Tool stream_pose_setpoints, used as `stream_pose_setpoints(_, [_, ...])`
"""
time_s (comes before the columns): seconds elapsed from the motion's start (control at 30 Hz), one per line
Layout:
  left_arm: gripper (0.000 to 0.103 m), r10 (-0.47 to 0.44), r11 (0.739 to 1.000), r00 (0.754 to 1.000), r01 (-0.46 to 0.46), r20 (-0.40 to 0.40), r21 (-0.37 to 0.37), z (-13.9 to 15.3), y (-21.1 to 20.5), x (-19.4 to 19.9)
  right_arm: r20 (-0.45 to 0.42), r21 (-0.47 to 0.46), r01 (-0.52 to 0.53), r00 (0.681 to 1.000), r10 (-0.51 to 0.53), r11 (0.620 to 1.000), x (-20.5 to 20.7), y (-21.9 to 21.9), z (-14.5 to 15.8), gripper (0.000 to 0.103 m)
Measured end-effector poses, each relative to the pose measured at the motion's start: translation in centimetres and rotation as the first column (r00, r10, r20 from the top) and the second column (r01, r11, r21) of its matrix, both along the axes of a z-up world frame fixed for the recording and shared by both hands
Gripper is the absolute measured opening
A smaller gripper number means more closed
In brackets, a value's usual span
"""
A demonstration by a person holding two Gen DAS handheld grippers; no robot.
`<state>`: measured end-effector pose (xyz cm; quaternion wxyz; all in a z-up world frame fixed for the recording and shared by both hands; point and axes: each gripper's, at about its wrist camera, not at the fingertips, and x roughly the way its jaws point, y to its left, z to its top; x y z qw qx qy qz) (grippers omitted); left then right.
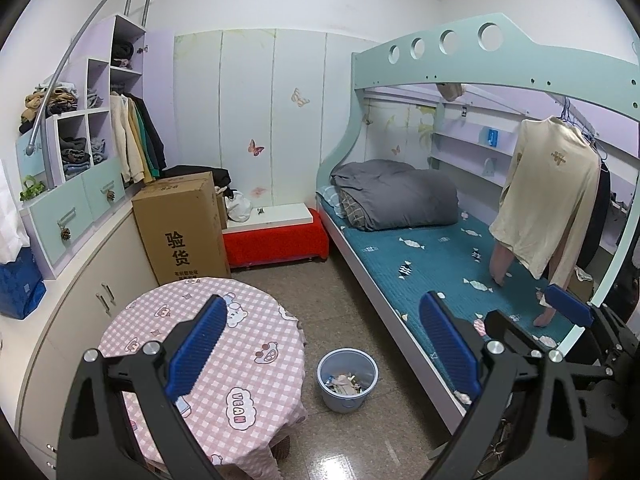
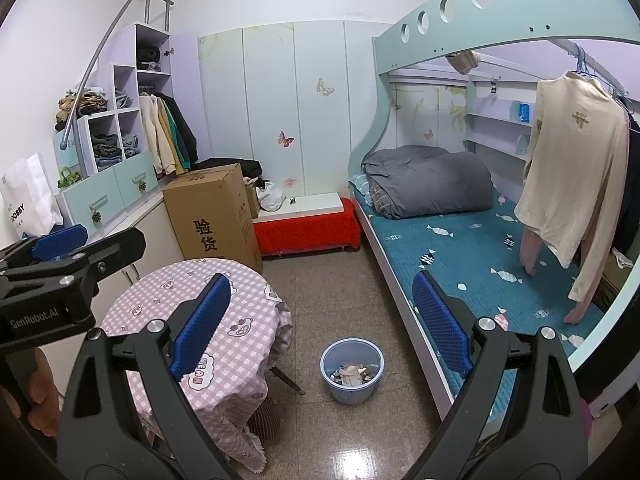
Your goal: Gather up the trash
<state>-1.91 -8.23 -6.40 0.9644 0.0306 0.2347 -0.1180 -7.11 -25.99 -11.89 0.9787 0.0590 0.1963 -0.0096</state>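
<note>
I hold both grippers up high, looking down into the small bedroom. My left gripper [image 1: 320,344] has its fingers spread wide with nothing between them, and my right gripper [image 2: 324,320] is spread just as wide, also empty. The blue trash bin [image 1: 347,380] stands upright on the tiled floor [image 1: 360,280], between the round bench [image 1: 208,360] with its pink checked cloth and the bed [image 1: 440,264]. It already holds scraps of paper trash [image 2: 352,374]. In both views the bin lies ahead and below, almost centred between the fingers, so neither hand looks clearly nearer; the right one may sit a touch closer to the bed side. I see no loose scrap on the floor, the bench top or the blue sheet, though small bits could be too small to tell. My guess is that collecting is near done, and any next reach goes down and forward toward the bin's open mouth.
</note>
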Motion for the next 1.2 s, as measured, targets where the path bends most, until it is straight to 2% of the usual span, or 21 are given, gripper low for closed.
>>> stream_pose_setpoints(1.2, [0.095, -0.031, 1.000, 0.999, 0.031, -0.011, 0.004, -0.5, -1.9, 1.6, -0.015, 0.011, 0.018, 1.000, -0.018, 1.000, 1.6, -0.5, -0.2, 0.091])
